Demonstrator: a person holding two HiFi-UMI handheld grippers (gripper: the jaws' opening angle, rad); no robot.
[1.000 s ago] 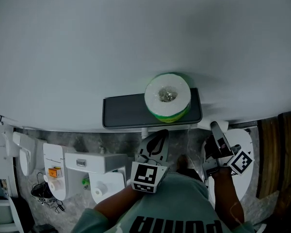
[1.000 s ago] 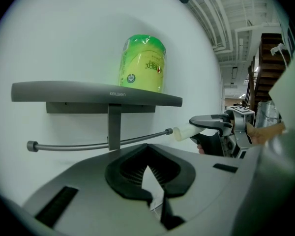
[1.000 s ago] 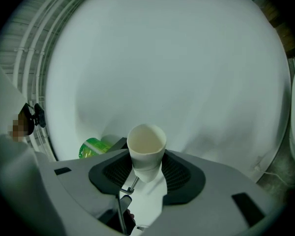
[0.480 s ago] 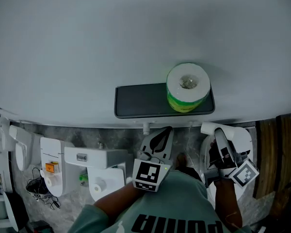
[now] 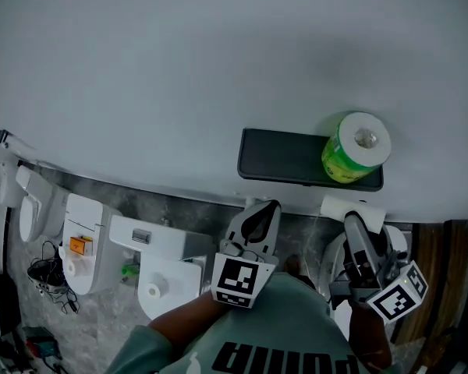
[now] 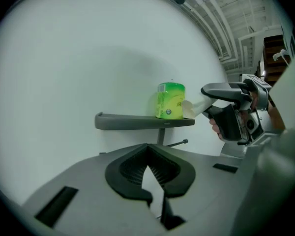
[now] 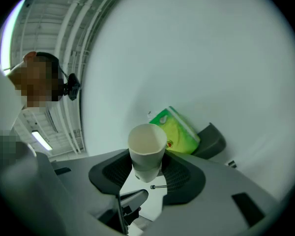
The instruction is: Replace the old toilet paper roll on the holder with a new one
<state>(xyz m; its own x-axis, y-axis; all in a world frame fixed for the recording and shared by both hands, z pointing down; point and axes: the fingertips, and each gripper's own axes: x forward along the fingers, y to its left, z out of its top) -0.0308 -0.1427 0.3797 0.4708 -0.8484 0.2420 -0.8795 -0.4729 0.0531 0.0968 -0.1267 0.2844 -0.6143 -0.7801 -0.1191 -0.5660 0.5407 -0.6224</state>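
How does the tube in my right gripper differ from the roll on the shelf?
The cardboard tube is bare, hollow and thin; the toilet roll is full and fat, in green wrapping. The tube is clamped in the right gripper; the roll stands on end on the shelf. Both are cylinders.

I saw the new roll (image 5: 357, 148), wrapped in green, standing on end at the right end of the holder's dark shelf (image 5: 285, 156). The old tube (image 7: 146, 151), bare white cardboard, sat pinched in the right gripper (image 7: 147, 176), its open end forward, just off the shelf's right end. The thin rod (image 6: 173, 144) under the shelf stuck out bare.
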